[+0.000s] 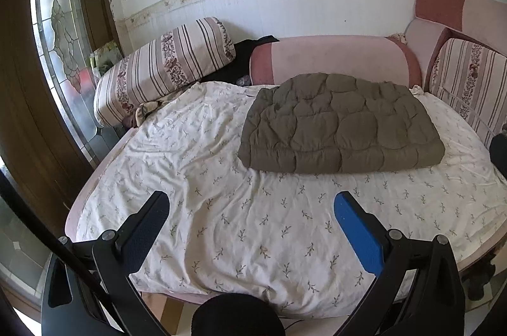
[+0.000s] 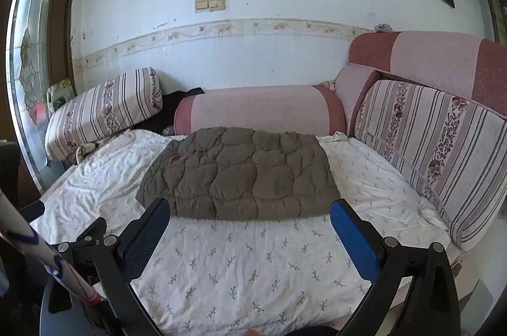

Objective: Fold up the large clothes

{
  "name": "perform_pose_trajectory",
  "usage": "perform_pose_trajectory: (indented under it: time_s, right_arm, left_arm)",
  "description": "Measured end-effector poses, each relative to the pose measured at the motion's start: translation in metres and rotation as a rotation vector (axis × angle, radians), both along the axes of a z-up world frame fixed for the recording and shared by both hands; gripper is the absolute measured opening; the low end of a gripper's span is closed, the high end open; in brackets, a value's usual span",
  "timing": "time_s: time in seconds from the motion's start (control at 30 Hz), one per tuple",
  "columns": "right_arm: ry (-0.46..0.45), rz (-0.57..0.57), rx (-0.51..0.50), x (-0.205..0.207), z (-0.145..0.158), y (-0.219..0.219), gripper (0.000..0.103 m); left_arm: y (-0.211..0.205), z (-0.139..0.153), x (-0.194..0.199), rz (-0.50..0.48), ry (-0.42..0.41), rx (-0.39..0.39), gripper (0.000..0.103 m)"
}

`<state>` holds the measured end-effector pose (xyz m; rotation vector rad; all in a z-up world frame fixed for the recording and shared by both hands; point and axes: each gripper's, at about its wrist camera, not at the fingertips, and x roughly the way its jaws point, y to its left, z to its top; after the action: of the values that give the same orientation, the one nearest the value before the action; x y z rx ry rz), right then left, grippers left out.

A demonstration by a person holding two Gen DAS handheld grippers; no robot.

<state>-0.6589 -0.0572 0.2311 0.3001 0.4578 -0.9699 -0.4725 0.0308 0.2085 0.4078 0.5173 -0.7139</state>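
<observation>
An olive-brown quilted garment [image 1: 342,123] lies folded into a thick rectangle on the white leaf-print sheet [image 1: 240,225] of the sofa bed. It also shows in the right wrist view [image 2: 244,174], lying flat near the back cushions. My left gripper [image 1: 252,206] is open and empty, held above the sheet well in front and left of the garment. My right gripper [image 2: 250,211] is open and empty, its fingertips level with the garment's front edge, not touching it.
A striped bolster [image 1: 164,66] lies at the back left, a pink roll cushion [image 1: 332,57] behind the garment, and a striped back cushion [image 2: 440,152] on the right. A dark cloth [image 1: 247,51] sits between bolster and roll. A glass door [image 1: 60,44] stands left.
</observation>
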Motion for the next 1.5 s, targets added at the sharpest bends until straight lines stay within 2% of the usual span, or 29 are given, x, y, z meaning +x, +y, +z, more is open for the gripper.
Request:
perform_pose_trajectory:
  time_s: [1.0, 1.5]
  right_arm:
    - [0.074, 0.007, 0.026, 0.023, -0.022, -0.008, 0.103]
    - [0.087, -0.005, 0.026, 0.025, -0.026, -0.009, 0.103]
  left_arm:
    - [-0.009, -0.024, 0.017, -0.036, 0.078, 0.034, 0.103]
    - [-0.011, -0.027, 0.017, -0.058, 0.092, 0.032, 0.103]
